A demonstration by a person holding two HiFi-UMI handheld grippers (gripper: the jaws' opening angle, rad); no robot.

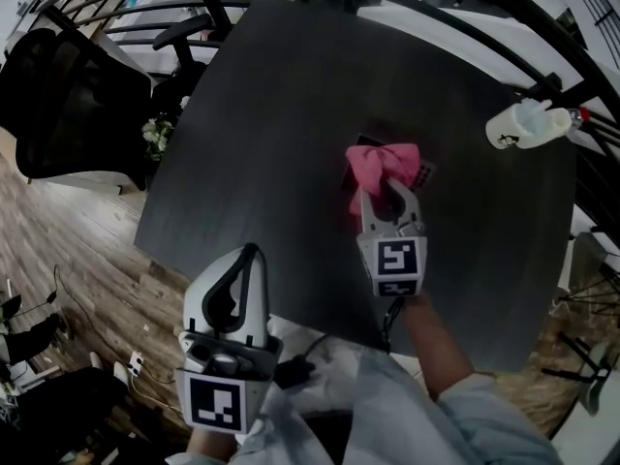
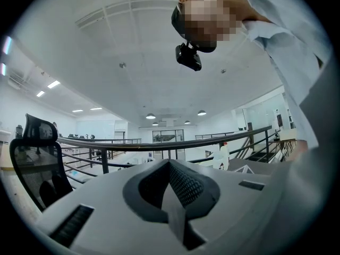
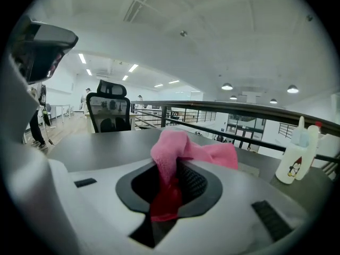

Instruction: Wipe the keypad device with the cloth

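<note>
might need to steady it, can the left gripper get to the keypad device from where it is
Probably yes. The left gripper is empty, fingers together, and only bare table lies between it and the keypad device. But the right gripper and cloth cover most of it.

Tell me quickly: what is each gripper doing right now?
Left gripper: shut, holding nothing.
Right gripper: shut on the pink cloth.
</note>
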